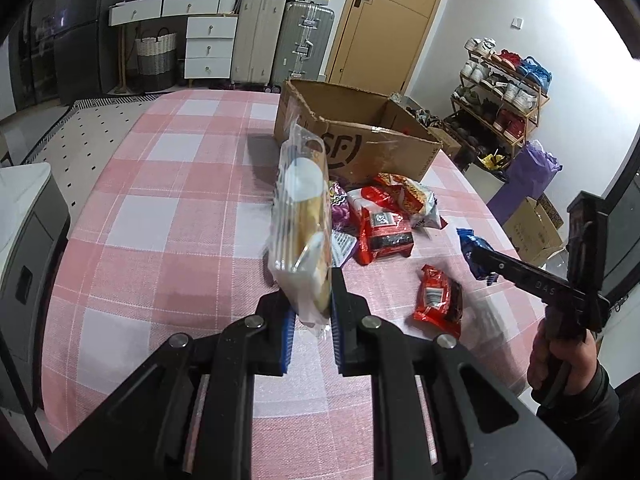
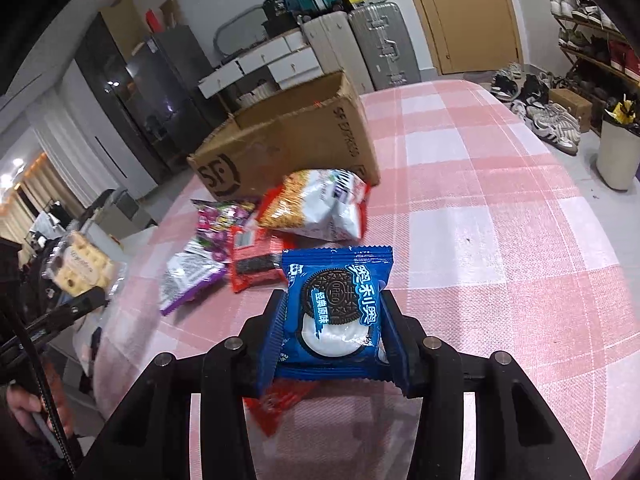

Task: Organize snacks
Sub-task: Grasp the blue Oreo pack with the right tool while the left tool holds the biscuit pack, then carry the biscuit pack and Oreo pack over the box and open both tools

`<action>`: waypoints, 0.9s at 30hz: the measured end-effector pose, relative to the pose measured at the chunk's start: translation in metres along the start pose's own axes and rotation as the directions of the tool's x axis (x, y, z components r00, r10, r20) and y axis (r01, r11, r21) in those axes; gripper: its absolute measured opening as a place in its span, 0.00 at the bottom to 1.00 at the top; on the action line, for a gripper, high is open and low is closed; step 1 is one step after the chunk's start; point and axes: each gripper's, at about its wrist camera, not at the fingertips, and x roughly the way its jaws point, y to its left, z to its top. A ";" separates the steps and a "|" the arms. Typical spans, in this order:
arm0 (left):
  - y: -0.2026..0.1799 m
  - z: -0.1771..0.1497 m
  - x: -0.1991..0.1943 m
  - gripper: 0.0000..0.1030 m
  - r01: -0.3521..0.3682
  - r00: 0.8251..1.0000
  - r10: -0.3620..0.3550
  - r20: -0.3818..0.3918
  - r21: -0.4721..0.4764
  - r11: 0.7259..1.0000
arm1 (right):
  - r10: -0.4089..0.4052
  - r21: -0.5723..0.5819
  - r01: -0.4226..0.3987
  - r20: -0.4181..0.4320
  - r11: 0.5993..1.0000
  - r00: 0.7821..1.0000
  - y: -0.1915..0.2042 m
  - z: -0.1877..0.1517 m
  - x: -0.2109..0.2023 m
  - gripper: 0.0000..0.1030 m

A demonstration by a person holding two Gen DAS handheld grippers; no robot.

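Two grippers each clamped a snack above the checked tabletop (image 1: 168, 168). Left gripper (image 1: 312, 300) gripped a clear biscuit packet (image 1: 300, 216), held upright. Right gripper (image 2: 334, 316) pinched a blue Oreo packet (image 2: 336, 308). Remaining snack packets (image 1: 384, 216) lay beside the cardboard box (image 1: 360, 140), near the far edge.

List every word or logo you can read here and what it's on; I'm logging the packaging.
"SF": front of the cardboard box.
"SF EXPRESS": side of that box, in the right wrist view.
"OREO": on the cookie pictured on the blue Oreo packet, held by the right gripper; it also carries Chinese characters.
The cracker pack in the left gripper and other wrappers: too blurred.
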 end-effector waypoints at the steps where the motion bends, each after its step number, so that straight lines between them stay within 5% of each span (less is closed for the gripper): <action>1: 0.000 0.001 0.000 0.12 -0.003 1.000 0.003 0.001 0.004 1.000 | 0.020 0.004 -0.020 0.011 1.000 1.000 0.003 0.002 -0.006 0.45; 13: -0.002 0.033 0.007 0.12 -0.004 1.000 0.005 -0.006 0.046 0.999 | 0.105 -0.084 -0.096 0.105 0.992 0.989 0.039 0.040 -0.045 0.45; 27: -0.024 0.125 0.030 0.12 0.046 0.999 -0.046 -0.006 0.136 0.990 | 0.168 -0.145 -0.148 0.137 0.978 0.976 0.060 0.114 -0.040 0.45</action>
